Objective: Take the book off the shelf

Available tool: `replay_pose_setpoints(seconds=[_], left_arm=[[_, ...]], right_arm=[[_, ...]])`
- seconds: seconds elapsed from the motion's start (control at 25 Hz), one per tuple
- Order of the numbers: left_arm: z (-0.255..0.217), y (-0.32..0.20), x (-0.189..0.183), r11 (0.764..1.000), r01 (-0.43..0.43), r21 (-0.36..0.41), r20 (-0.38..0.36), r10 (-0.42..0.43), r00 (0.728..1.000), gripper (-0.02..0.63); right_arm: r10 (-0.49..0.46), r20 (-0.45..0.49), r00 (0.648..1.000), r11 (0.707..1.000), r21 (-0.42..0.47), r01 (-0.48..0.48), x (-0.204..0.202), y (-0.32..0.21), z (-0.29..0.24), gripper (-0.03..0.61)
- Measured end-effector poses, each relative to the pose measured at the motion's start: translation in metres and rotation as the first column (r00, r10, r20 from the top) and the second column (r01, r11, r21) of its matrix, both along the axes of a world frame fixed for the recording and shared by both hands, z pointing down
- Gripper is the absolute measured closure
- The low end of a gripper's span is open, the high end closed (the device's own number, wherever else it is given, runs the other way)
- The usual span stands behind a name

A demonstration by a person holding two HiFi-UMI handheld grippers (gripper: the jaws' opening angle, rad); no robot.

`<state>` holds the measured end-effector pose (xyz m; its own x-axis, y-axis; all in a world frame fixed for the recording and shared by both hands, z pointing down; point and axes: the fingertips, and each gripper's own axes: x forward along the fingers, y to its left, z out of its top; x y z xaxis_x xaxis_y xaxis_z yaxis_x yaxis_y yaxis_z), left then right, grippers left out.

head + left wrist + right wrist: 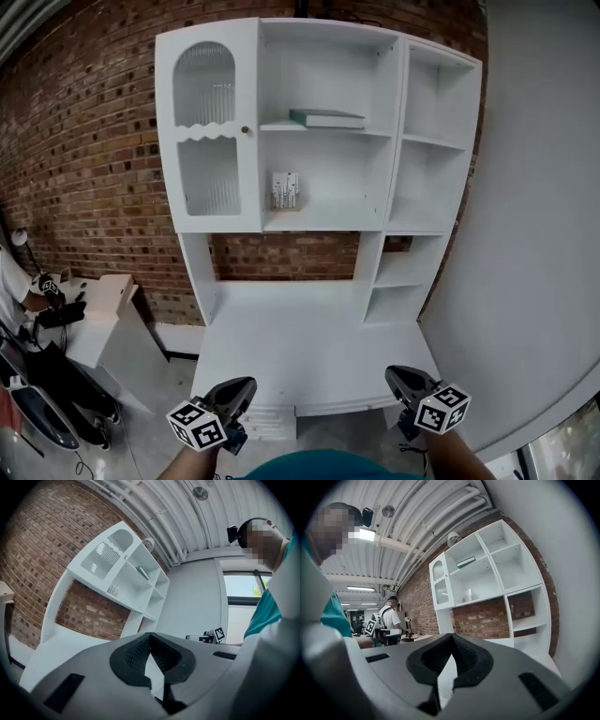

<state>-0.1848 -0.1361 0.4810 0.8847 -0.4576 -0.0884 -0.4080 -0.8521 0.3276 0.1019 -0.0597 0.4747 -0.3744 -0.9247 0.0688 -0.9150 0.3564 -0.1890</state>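
Though book (326, 118) lies shelved, lettering unreadable

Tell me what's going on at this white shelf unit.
A person faces the white shelf unit with a gripper in each hand. The left gripper and the right gripper are both low, at the near edge of the unit's desk surface, with their jaws shut and nothing between them. The book lies flat on the upper middle shelf, untouched and far from both.
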Motion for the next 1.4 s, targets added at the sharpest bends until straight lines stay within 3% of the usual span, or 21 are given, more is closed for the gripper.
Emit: replay_pose_setpoints(seconds=[0.28,0.6,0.84,1.12,1.4], left_arm=[[0.004,-0.091,-0.014,0.999,-0.022,-0.026,0.01,0.023,1.0,0.6],[0.006,-0.156,0.023,0.999,-0.023,-0.04,0.017,0.024,1.0,0.6],[-0.002,-0.189,0.075,0.997,0.065,-0.028,0.006,-0.065,0.998,0.6],[-0.022,-0.213,0.135,0.983,0.183,-0.022,-0.043,-0.184,0.982,0.6],[-0.037,-0.231,0.138,0.974,0.225,-0.025,-0.032,-0.226,0.974,0.6]], right_arm=[[0.025,-0.001,1.0,0.999,-0.023,-0.025,-0.014,-0.084,-0.001,0.557],[-0.012,0.003,1.0,0.999,-0.04,0.013,0.016,-0.158,0.001,0.557],[-0.124,-0.002,0.992,0.992,-0.023,0.124,0.064,-0.211,-0.004,0.557],[-0.263,-0.046,0.964,0.965,0.0,0.263,0.111,-0.253,-0.018,0.557],[-0.274,-0.006,0.962,0.962,0.016,0.274,0.117,-0.278,-0.03,0.557]])
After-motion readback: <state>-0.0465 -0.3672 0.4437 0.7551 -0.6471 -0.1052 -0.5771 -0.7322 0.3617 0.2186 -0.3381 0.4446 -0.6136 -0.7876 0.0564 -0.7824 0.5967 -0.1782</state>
